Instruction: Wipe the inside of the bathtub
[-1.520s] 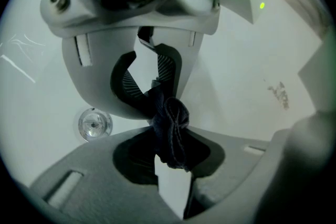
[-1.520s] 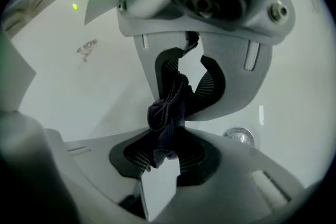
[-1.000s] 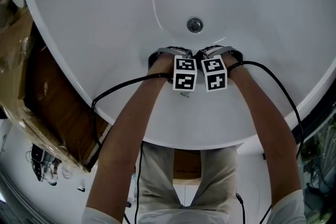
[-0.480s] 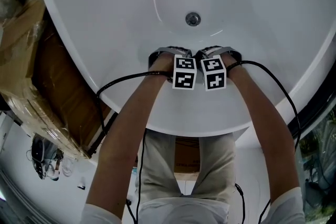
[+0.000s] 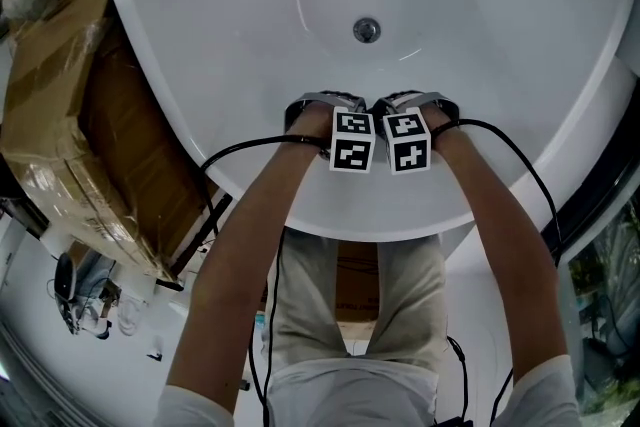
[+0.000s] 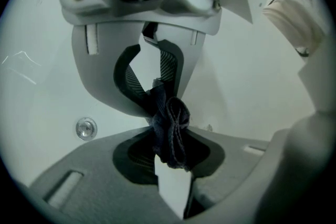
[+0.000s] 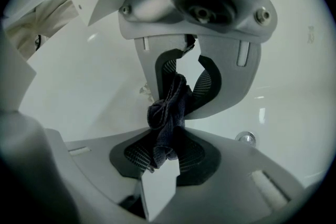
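Mid-wipe, it seems: left tool point(image 5: 318, 105) and right tool point(image 5: 418, 101) each clamp narrowly on dark cloth point(image 6: 172, 128) over the bathtub's point(image 5: 480, 35) 6 o'clock wall; next, press it down and sweep toward the drain point(image 5: 367, 30) at 12 o'clock.

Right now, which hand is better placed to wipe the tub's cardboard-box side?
Left, probably: the left gripper, shut on dark cloth, is on that side; the right gripper would cross it.

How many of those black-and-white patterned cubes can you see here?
2. The left cube sits on the left gripper, the right cube on the right gripper, side by side above the bathtub. No others show.
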Tool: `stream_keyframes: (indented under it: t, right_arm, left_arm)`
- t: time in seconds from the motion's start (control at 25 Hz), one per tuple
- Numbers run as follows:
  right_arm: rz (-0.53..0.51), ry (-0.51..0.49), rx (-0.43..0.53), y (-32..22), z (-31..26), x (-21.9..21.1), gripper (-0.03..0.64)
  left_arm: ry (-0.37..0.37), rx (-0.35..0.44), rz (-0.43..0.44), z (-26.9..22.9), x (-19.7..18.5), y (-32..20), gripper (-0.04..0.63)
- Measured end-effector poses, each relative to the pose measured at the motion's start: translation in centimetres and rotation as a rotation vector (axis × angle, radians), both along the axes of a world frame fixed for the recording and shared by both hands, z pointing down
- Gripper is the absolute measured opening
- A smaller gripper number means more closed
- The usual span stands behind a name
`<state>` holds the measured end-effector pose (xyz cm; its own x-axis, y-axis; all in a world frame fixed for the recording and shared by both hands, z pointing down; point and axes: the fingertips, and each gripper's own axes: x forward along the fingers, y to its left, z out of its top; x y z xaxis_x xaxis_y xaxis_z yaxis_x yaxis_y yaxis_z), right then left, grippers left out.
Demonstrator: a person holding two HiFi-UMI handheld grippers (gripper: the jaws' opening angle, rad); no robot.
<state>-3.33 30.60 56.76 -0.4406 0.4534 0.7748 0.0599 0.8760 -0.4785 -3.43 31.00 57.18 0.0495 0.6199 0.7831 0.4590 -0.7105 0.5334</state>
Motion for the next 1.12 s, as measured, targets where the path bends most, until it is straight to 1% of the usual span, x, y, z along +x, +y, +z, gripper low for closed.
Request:
stream_keyframes:
  t: [0.48,0.88,1.0,1.12]
  right_arm:
    - [0.001,0.007,0.015,1.3,-3.6,-0.4,0.103]
    - [0.010,0.016,0.003,2.8,-6.9,-0.8,0.101]
    - [-0.003,0.011,0.013,2.8,-7.8,-1.0,0.101]
    - [-0.009,0.015,0.010,3.0,-8.9,-0.7,0.100]
  left_arm:
    - [0.019,0.004,-0.027,-3.5,-0.4,1.4,0.104]
    - [0.034,0.010,-0.046,-6.9,-1.0,2.7,0.104]
    - [0.034,0.014,-0.044,-7.7,-1.2,2.8,0.103]
    - [0.049,0.027,-0.029,-8.7,-1.0,2.9,0.103]
